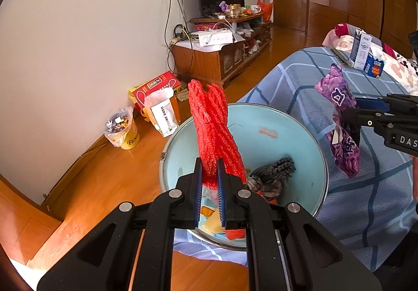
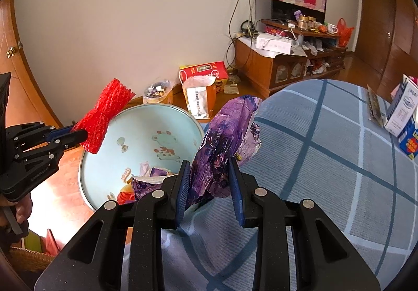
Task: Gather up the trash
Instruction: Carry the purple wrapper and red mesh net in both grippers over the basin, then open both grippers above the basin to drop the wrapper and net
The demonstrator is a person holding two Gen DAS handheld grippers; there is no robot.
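left claw (image 1: 209,181) clamped on red net (image 1: 213,126), upright over basin (image 1: 308,134) | right claw (image 2: 209,186) gripping purple wrapper (image 2: 224,139), at basin's bed-side rim

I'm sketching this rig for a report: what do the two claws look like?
Both the left claw and right claw are matte black linkage frames with silver round pivot pins and ribbed blue pads. White lettering reading "DAS" marks the right claw's body in the left wrist view.

A red foam net (image 1: 214,131) stands upright over the pale blue basin (image 1: 295,134); a crumpled purple wrapper (image 2: 222,144) hangs beside it.
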